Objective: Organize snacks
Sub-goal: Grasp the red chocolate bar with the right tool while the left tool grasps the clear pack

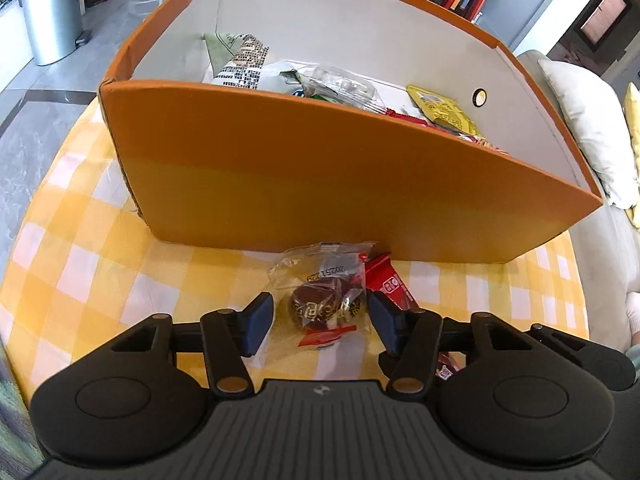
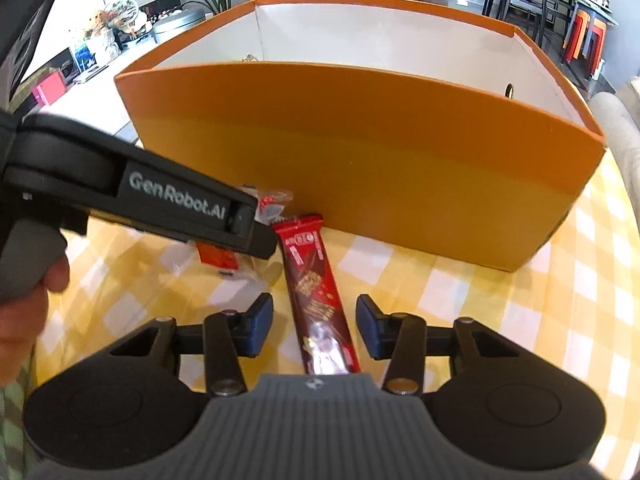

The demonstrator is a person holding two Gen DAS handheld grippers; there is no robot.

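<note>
A clear packet with a round brown pastry (image 1: 324, 304) lies on the yellow checked cloth in front of the orange box (image 1: 320, 184). My left gripper (image 1: 320, 316) is open and straddles it, a blue pad on each side. A long red chocolate bar (image 2: 316, 280) lies beside the packet, pointing at the orange box (image 2: 360, 160). My right gripper (image 2: 314, 320) is open around the bar, with a gap on both sides. In the left wrist view the bar's end (image 1: 390, 284) shows by the right pad. Several snack packets (image 1: 340, 88) lie inside the box.
The left gripper's black housing (image 2: 160, 196) crosses the right wrist view at left, held by a hand (image 2: 24, 312). A silver bin (image 1: 48, 12) stands on the floor at far left. A pale sofa cushion (image 1: 580, 120) lies right of the table.
</note>
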